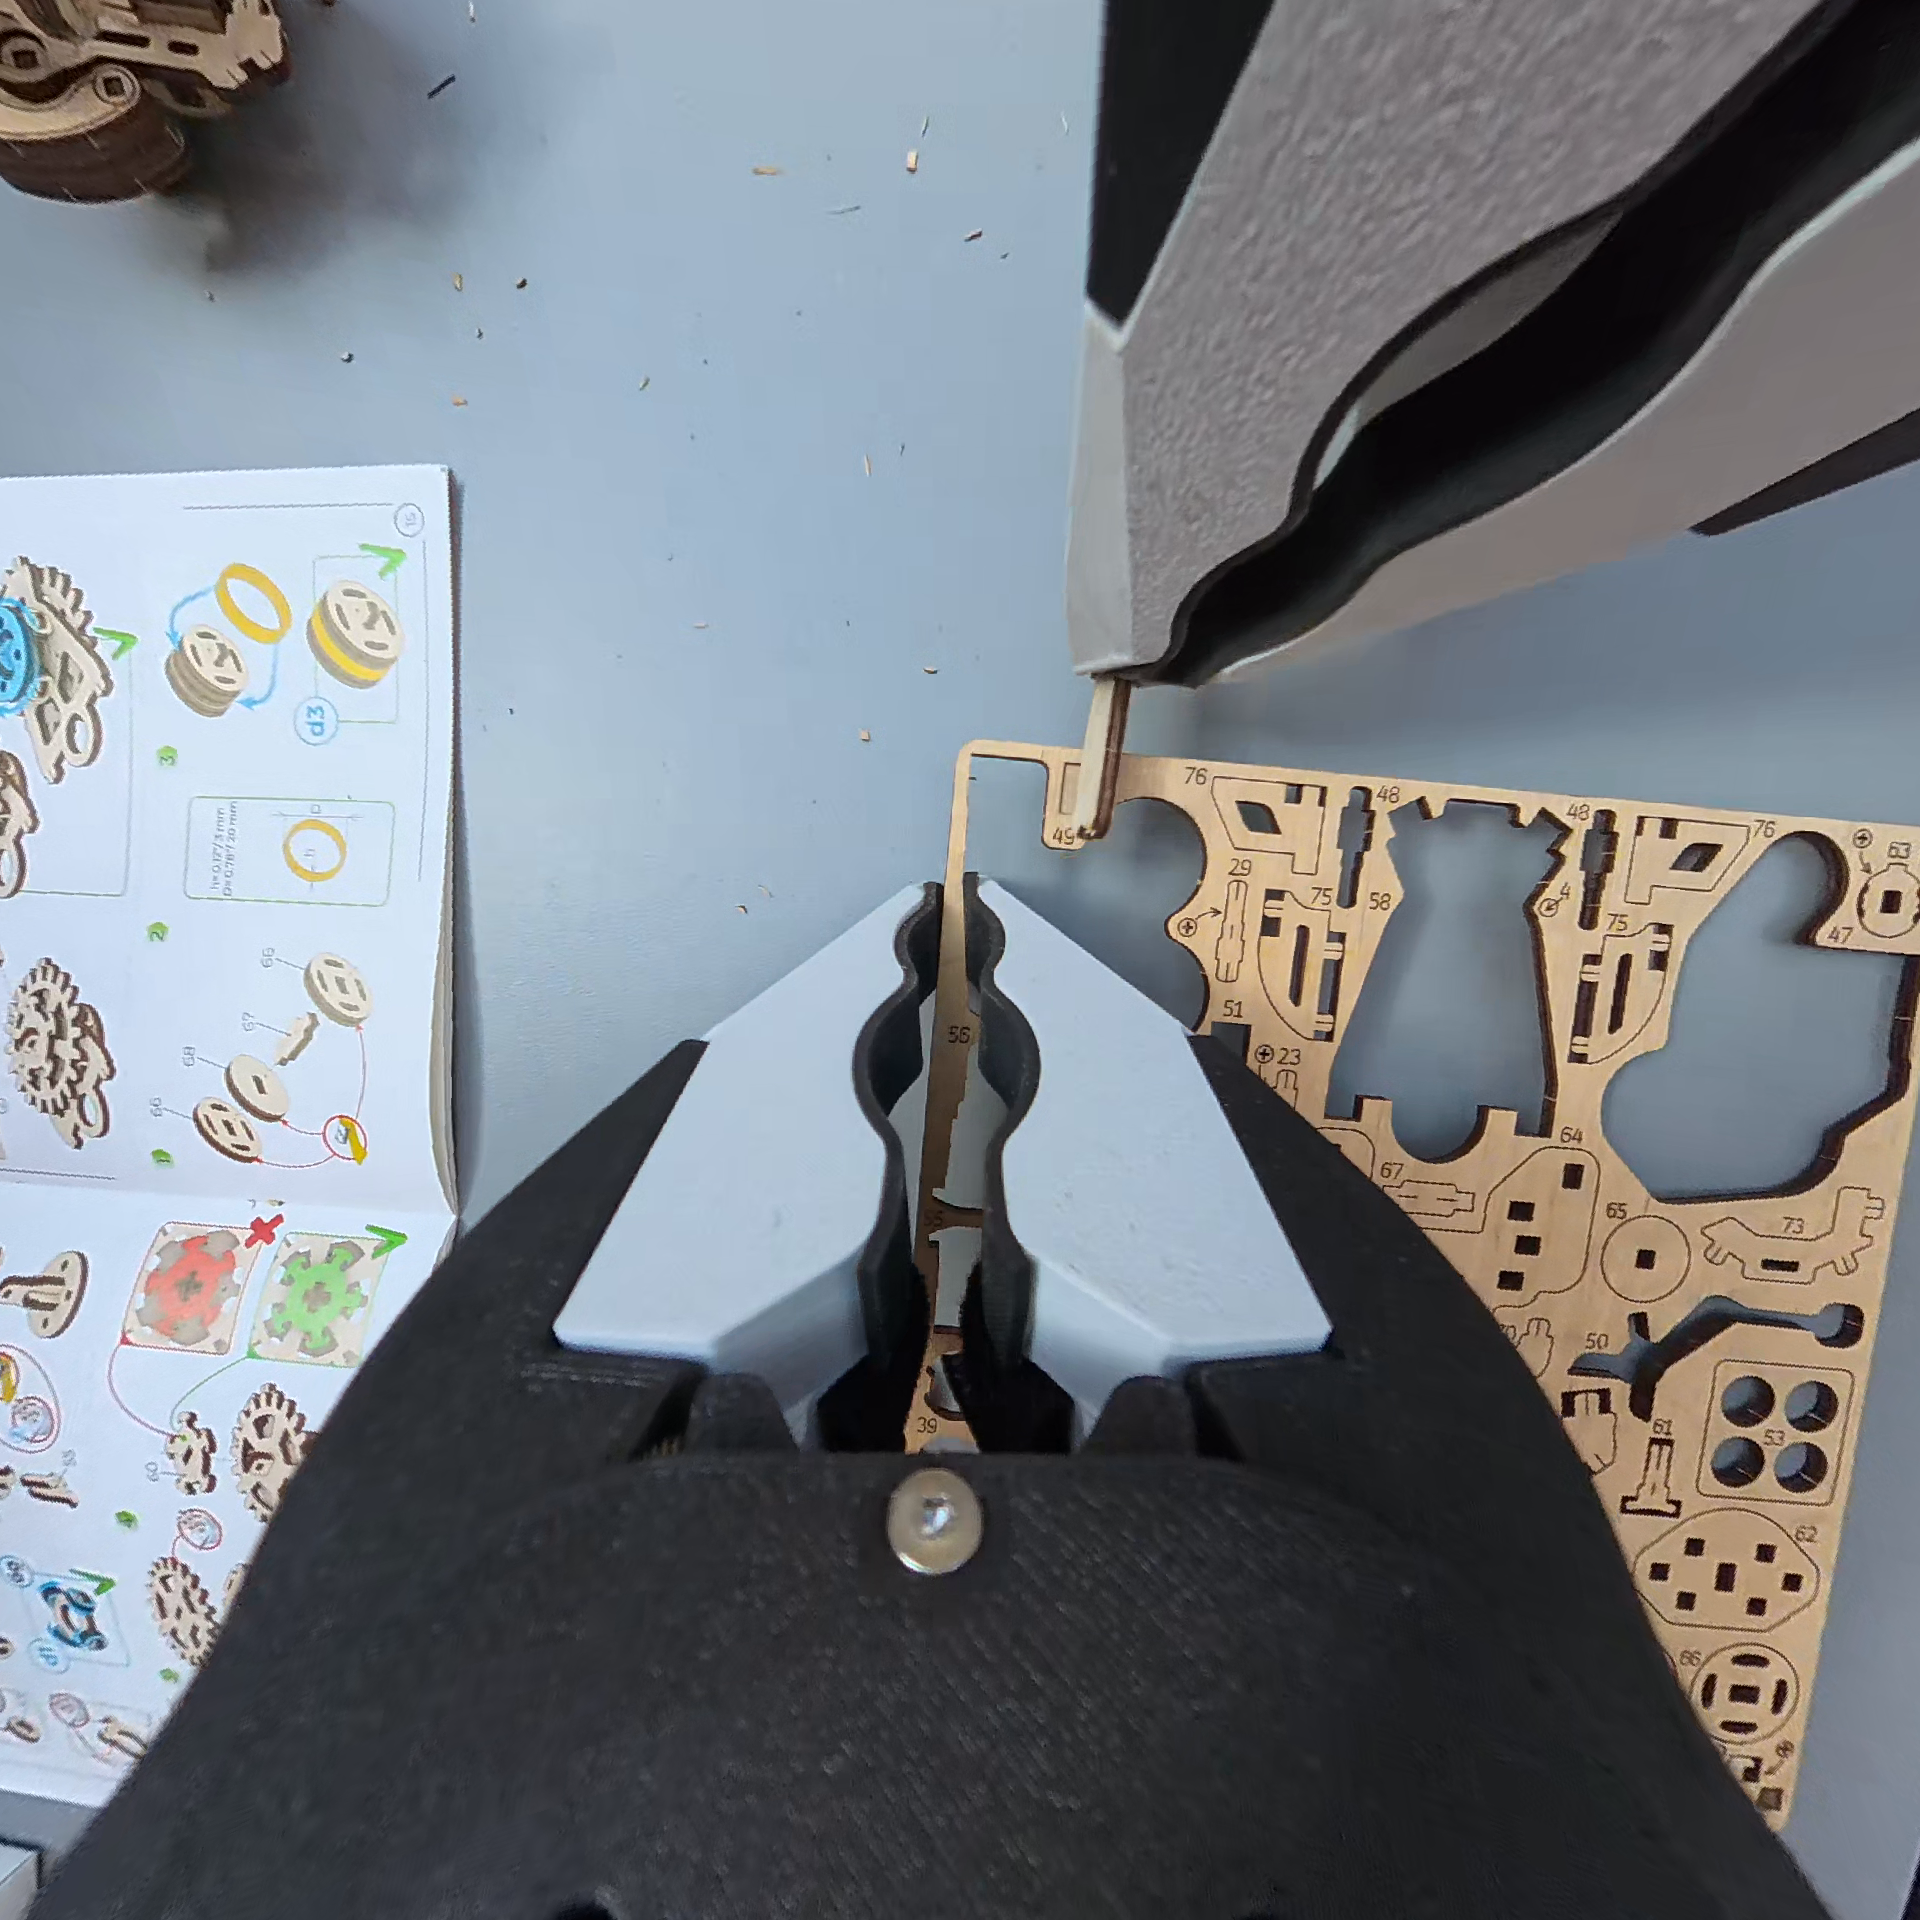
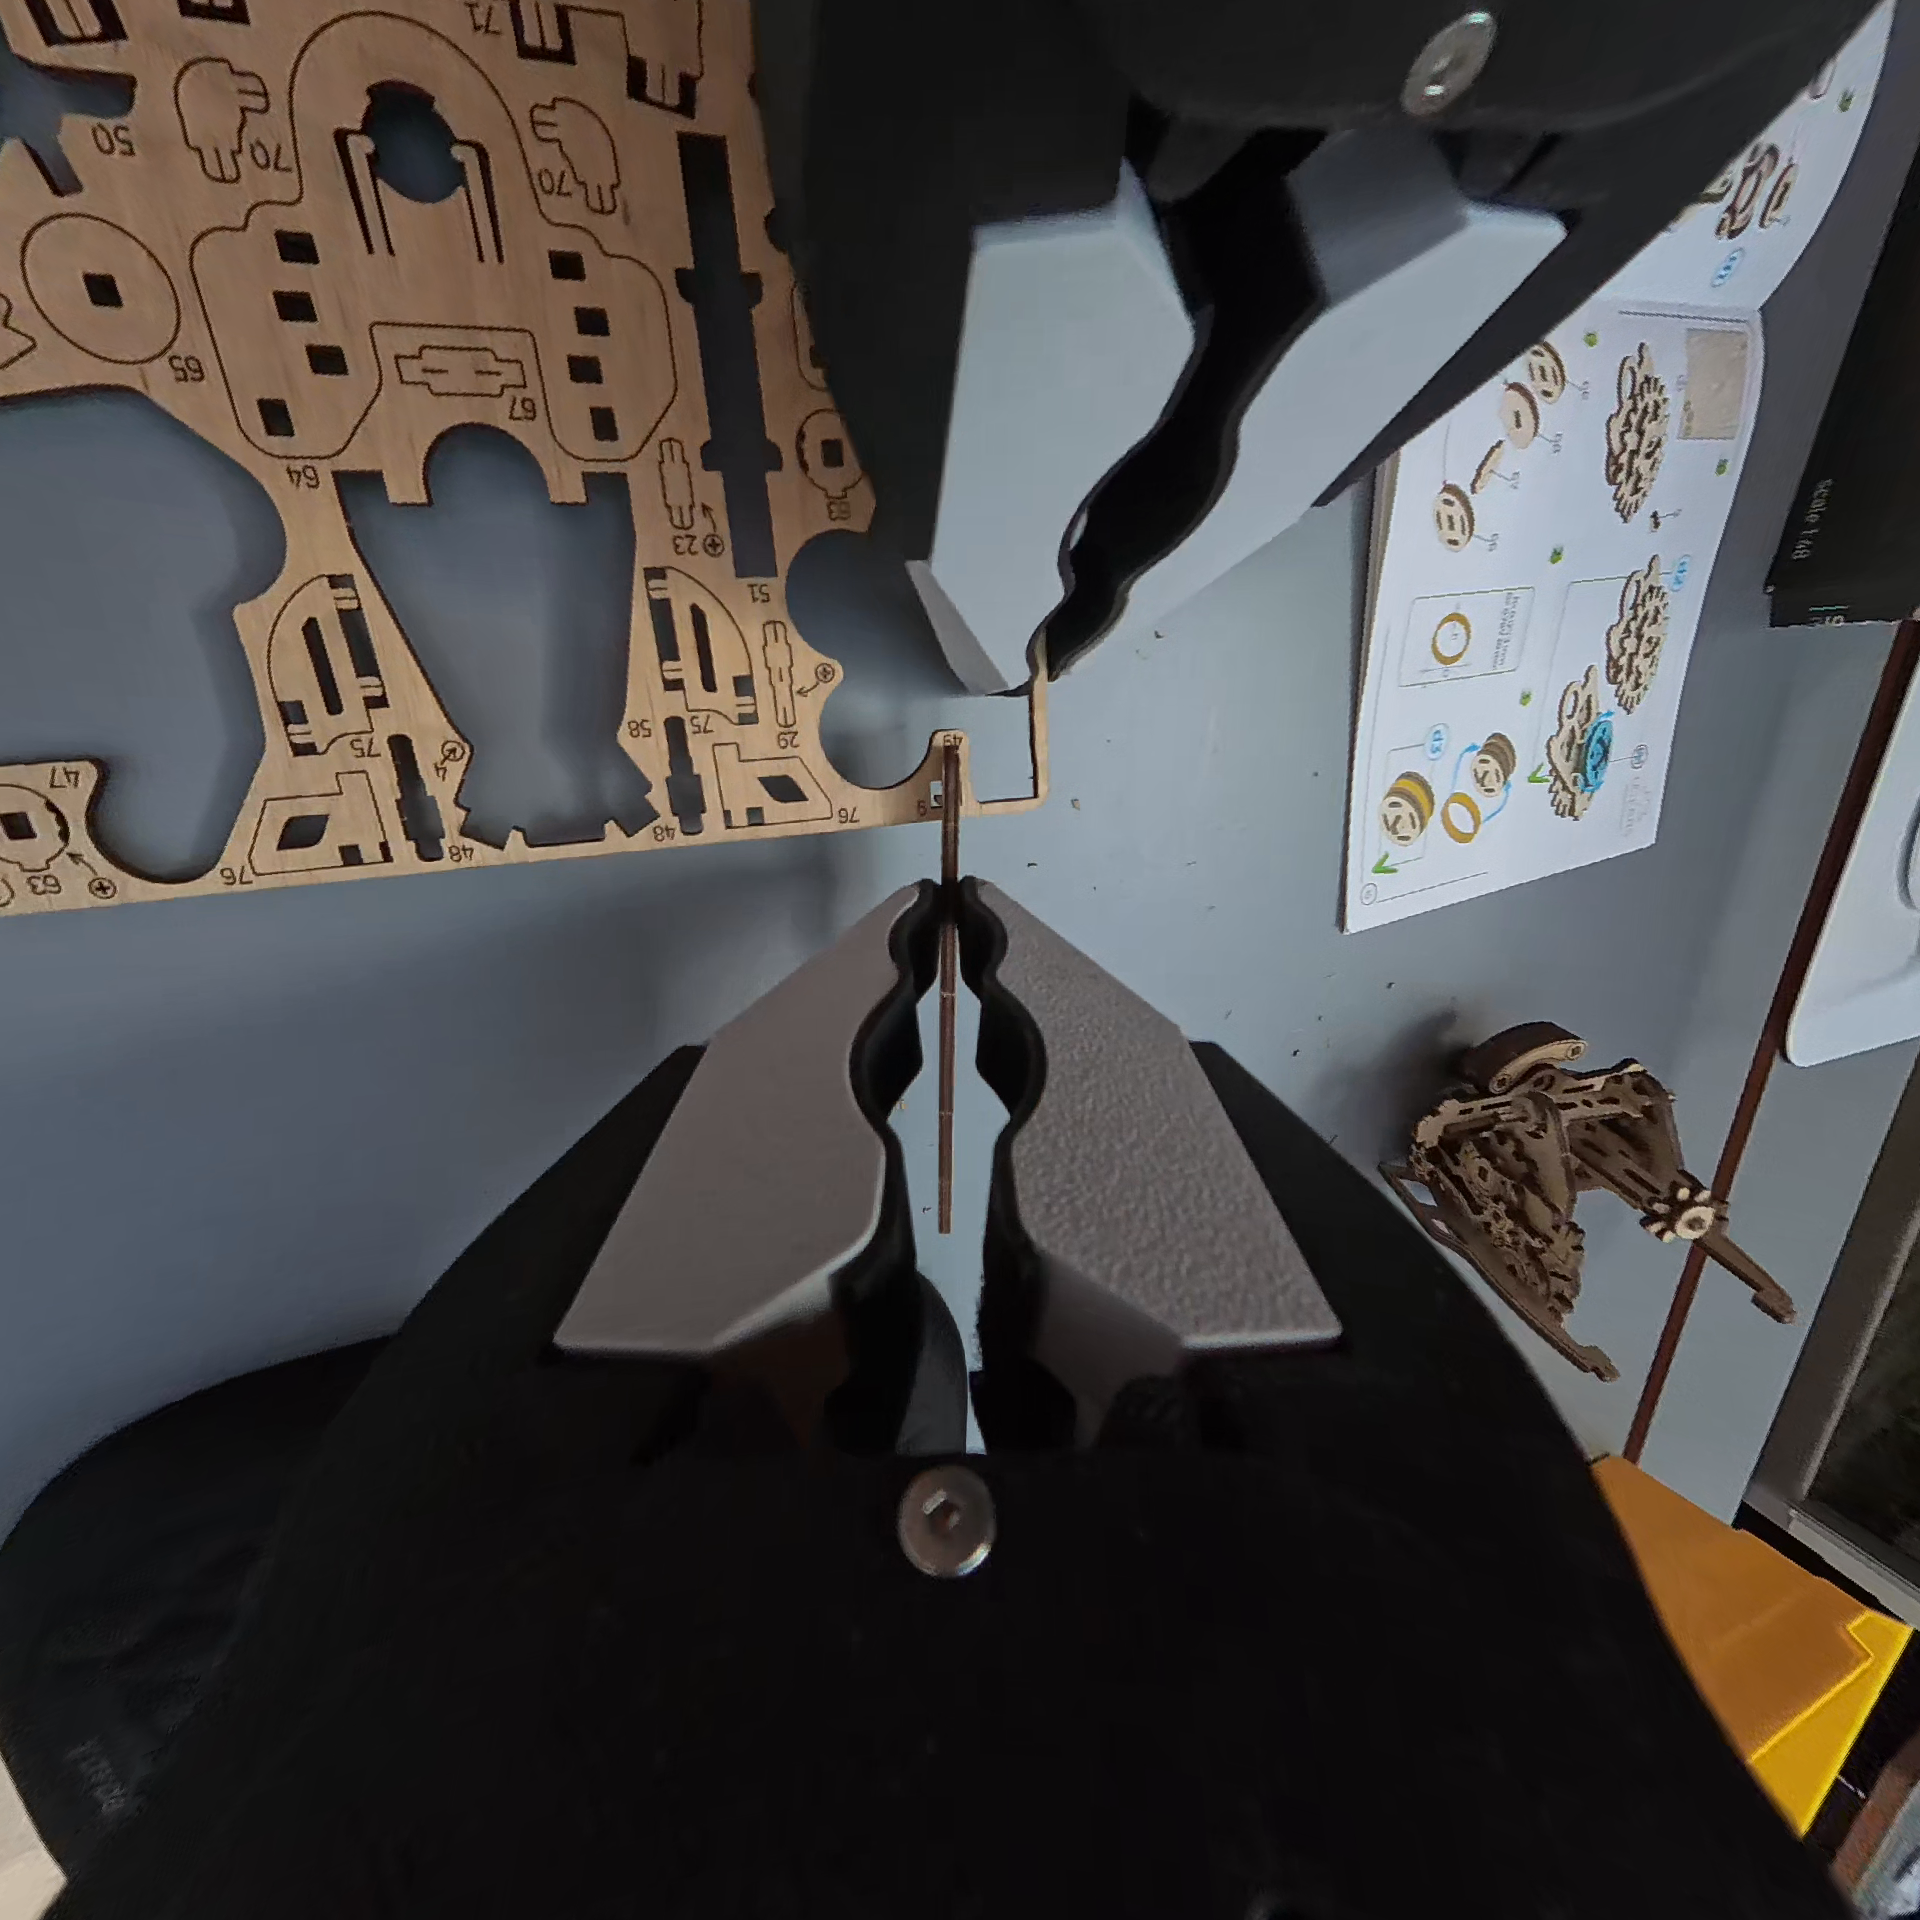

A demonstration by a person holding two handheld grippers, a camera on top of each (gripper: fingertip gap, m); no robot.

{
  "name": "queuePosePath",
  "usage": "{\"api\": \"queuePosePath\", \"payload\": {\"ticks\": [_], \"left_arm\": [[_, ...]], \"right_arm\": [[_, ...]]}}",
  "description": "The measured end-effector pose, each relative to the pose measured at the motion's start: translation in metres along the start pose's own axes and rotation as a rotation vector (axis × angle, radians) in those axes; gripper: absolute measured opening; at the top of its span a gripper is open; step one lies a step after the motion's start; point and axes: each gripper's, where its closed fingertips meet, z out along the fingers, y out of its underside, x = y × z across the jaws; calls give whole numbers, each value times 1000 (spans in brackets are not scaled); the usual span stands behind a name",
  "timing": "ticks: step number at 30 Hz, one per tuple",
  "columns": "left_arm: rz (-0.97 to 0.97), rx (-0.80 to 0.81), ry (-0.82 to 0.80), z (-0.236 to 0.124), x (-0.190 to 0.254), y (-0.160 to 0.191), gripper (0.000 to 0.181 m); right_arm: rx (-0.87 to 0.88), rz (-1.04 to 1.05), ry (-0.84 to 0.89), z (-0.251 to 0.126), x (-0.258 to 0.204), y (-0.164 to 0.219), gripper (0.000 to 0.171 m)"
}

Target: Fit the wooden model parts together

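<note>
A laser-cut wooden parts sheet (image 1: 1662,1257) lies over the grey table, with several parts punched out. My left gripper (image 1: 951,894) is shut on the sheet's thin left edge strip. My right gripper (image 1: 1143,675) comes in from the upper right, shut on a small wooden stick (image 1: 1103,753). The stick's tip touches a small tab at the sheet's top left corner. In the right wrist view the right gripper (image 2: 948,888) holds the stick (image 2: 948,1039) edge-on, with its tip on the sheet (image 2: 436,312). The left gripper (image 2: 1044,655) clamps the sheet's corner just beyond.
An open instruction booklet (image 1: 229,935) lies left of the sheet and also shows in the right wrist view (image 2: 1538,623). A partly built wooden model (image 1: 114,83) stands at the far left (image 2: 1538,1153). Wood chips dot the table. A yellow object (image 2: 1766,1642) sits at the right. My hands' fingertips stand some 5 cm from each other.
</note>
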Motion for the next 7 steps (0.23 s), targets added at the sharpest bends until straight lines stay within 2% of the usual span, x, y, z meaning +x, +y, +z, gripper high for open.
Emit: {"api": "queuePosePath", "payload": {"ticks": [1, 7], "left_arm": [[6, 0, -7, 0, 0, 0, 2], [-3, 14, -2, 0, 0, -1, 2]], "right_arm": [[21, 19, -17, -2, -2, -2, 2], [166, 176, -55, -4, -1, -8, 2]]}}
